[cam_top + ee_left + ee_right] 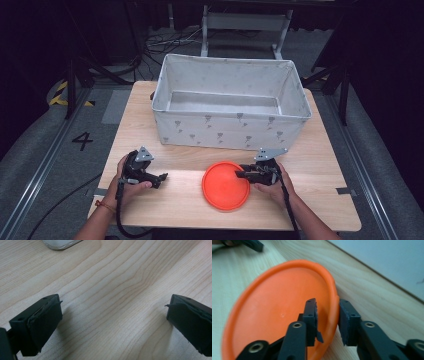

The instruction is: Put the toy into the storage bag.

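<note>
Right gripper view: right gripper point(327, 322) straddles the disc point(274, 312) rim, jaws nearly clamped. Seat pads fully before lifting. Left gripper point(112, 322) gapes, empty.

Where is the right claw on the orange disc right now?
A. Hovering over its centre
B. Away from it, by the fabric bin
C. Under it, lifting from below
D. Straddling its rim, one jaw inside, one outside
D: the right claw has one jaw inside the orange disc's raised rim and the other outside.

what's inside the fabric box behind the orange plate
Nothing shows inside the fabric box: its bare grey floor is visible, though the front wall hides the nearest strip.
</note>
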